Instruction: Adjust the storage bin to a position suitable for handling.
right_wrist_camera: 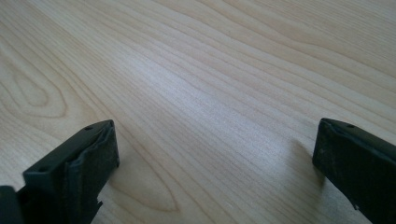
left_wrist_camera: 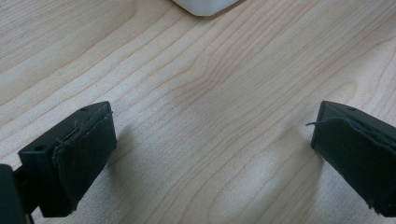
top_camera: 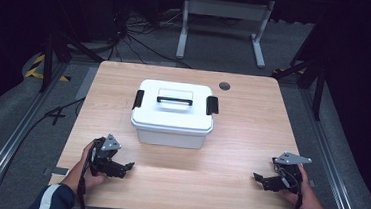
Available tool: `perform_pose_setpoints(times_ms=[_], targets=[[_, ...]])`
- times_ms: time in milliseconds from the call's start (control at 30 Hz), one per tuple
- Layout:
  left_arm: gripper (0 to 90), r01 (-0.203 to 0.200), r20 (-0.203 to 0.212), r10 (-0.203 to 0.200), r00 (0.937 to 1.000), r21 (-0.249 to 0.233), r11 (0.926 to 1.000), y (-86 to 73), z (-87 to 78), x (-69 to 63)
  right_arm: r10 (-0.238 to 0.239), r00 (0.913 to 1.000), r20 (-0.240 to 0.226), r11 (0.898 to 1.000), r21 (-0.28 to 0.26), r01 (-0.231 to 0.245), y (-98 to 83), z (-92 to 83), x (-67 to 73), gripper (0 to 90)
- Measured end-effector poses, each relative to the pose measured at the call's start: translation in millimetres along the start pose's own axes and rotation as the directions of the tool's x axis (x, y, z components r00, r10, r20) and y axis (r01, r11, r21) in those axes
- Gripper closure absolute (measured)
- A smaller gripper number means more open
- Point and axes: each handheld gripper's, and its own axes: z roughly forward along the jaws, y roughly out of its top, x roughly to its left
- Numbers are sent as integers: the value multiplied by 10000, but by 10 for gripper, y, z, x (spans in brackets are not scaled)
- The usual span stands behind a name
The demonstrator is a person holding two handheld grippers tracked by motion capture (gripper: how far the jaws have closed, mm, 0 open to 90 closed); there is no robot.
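1. High view: white box (top_camera: 173, 114) sits mid-table, nearer the far edge, both latches (top_camera: 138, 99) shut. Left gripper (top_camera: 129, 167) and right gripper (top_camera: 256, 177) rest near the near corners, well apart from it. Risk: lifting by the handle (top_camera: 174, 100) one-sided could tip the box.
2. Left gripper view: jaws wide, nothing between; a box corner (left_wrist_camera: 204, 6) ahead.
3. Right gripper view: jaws wide, empty, over bare wood (right_wrist_camera: 201, 88). Room dark, cables (top_camera: 129, 35) on the floor.
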Motion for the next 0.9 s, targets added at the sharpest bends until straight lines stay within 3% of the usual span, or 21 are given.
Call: perform_pose_setpoints(times_ms=[100, 233, 567, 733, 833, 900], targets=[[5, -68, 121, 68, 9999, -20, 10000, -4, 1, 9, -253, 9995, -177, 9992, 319, 259, 17, -24, -25, 10], [5, -211, 279, 212, 9994, -49, 9998, -10, -2, 26, -586, 9978, -312, 9978, 297, 596, 31, -71, -38, 165], [4, -241, 296, 242, 9993, -51, 9997, -10, -3, 29, -1284, 9904, -516, 9897, 566, 1312, 147, -59, -8, 266], [4, -237, 285, 238, 9993, -42, 9997, -10, -4, 30, -1427, 9886, -477, 9888, 363, 1445, 205, -82, 15, 306], [4, -234, 283, 236, 9993, -43, 9997, -11, -4, 29, -1427, 9874, -682, 9889, 320, 1451, 242, -89, 19, 309], [4, -236, 285, 237, 9993, -42, 9997, -11, -4, 30, -1718, 9815, -847, 9843, 254, 1745, 341, -99, 43, 333]])
